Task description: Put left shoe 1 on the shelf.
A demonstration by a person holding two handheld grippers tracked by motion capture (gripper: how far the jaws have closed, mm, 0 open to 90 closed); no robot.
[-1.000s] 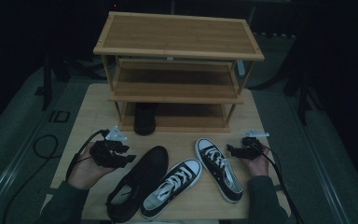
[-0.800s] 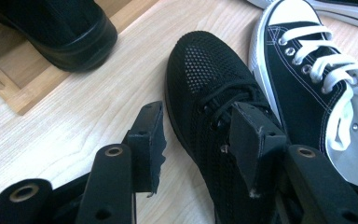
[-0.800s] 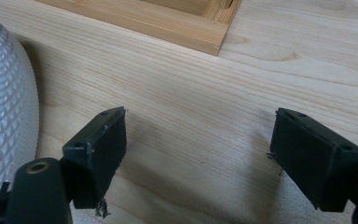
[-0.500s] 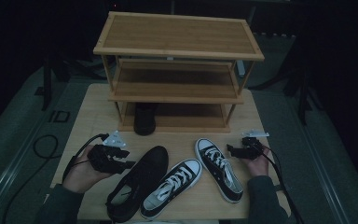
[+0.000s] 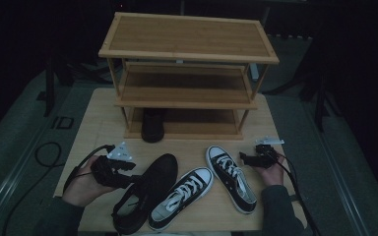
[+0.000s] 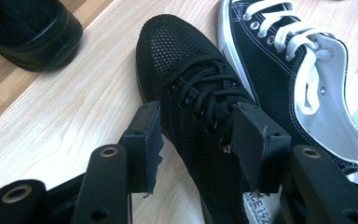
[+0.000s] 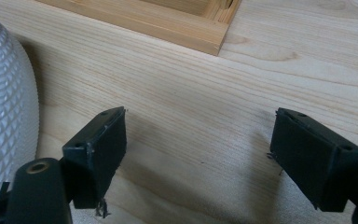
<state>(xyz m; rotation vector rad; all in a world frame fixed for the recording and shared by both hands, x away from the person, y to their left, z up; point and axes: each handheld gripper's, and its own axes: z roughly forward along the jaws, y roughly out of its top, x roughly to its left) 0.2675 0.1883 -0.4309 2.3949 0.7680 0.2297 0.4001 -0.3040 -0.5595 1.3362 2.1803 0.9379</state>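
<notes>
- Left gripper [image 6: 193,135]: jaws have just been opening, straddling the black mesh shoe [image 6: 191,98] without pressing it.
- The shoe lies at the table's [image 5: 103,113] six o'clock edge.
- Right gripper [image 7: 198,156]: spread wide, empty, over bare wood.

Left gripper [image 5: 133,176] low, jaws just opening, spread wide; right gripper [image 7: 198,158] held low, jaws wide apart.
</notes>
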